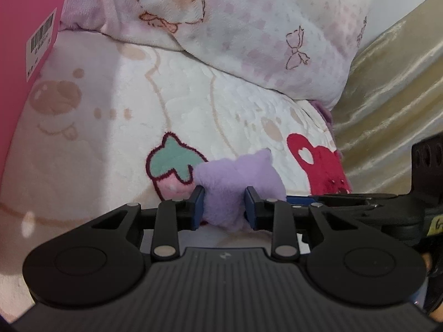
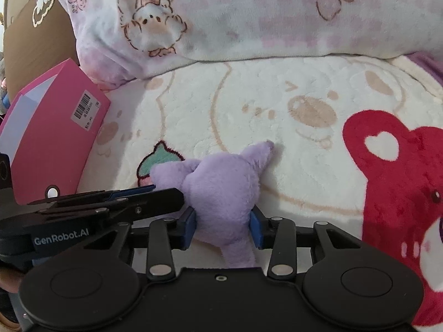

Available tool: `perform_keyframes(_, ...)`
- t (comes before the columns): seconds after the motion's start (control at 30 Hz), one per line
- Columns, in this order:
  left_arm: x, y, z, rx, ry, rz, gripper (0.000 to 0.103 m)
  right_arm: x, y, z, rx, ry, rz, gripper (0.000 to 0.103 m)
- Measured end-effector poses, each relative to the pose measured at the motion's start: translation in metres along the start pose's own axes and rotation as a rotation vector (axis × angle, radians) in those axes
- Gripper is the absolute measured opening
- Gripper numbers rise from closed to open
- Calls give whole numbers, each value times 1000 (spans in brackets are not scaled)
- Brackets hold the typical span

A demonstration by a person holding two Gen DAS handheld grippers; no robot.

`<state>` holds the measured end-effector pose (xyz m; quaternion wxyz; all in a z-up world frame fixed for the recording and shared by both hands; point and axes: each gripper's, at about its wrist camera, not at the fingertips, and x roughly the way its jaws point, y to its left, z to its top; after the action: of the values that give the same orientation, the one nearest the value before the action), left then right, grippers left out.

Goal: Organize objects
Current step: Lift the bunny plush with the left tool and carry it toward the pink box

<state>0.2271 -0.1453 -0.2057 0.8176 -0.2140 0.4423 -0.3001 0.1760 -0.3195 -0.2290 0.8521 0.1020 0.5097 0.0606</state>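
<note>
A small purple plush toy (image 1: 235, 185) lies on a cream blanket with cartoon bear prints (image 1: 193, 96). My left gripper (image 1: 224, 207) is shut on one part of the toy, blue pads (image 1: 198, 202) pressing its sides. In the right wrist view the same purple plush toy (image 2: 221, 191) is squeezed by my right gripper (image 2: 224, 227), its blue pads (image 2: 256, 229) on both sides. The left gripper enters that view from the left (image 2: 133, 196), its fingers touching the toy's other end. Both grippers hold the toy at once, close side by side.
A pink box with a barcode label (image 2: 52, 138) stands open at the left; it also shows in the left wrist view (image 1: 25, 55). A pink-white printed pillow (image 2: 249, 19) lies behind. A brown cardboard piece (image 2: 33, 36) is at far left. A shiny gold cloth (image 1: 396, 96) lies to the right.
</note>
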Motion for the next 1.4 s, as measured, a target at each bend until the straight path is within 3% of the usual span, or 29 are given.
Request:
perform_keyframes(0.13,-15,-3,-1,-25,-4,-15,29,-14,10,-8,-31,-30,-14,45)
perform_keyframes(0.37,-49,-19,-2,33,-15,-7,29,-48,38,-25,-125,-123,-22,45)
perform_keyframes(0.53,-74,-26,-5,22,-11,-11,29,-62,48,-30,-98,-122,6,55)
perform_keyframes(0.73,-108,-39,-11,76,1,71,29,-76,77,-43,-145,-141,22,55)
perform_keyframes(0.87,-131,-48,-8,93,-10,102,30,-85,94,-50,-162,-167,38,61)
perform_keyframes(1.13,-166,-75,-16,190,9,221,32,-107,118,-62,-122,-197,80,66)
perform_keyframes(1.4,-208,-82,-36,191,22,251,34,-131,156,-83,-161,-191,60,67)
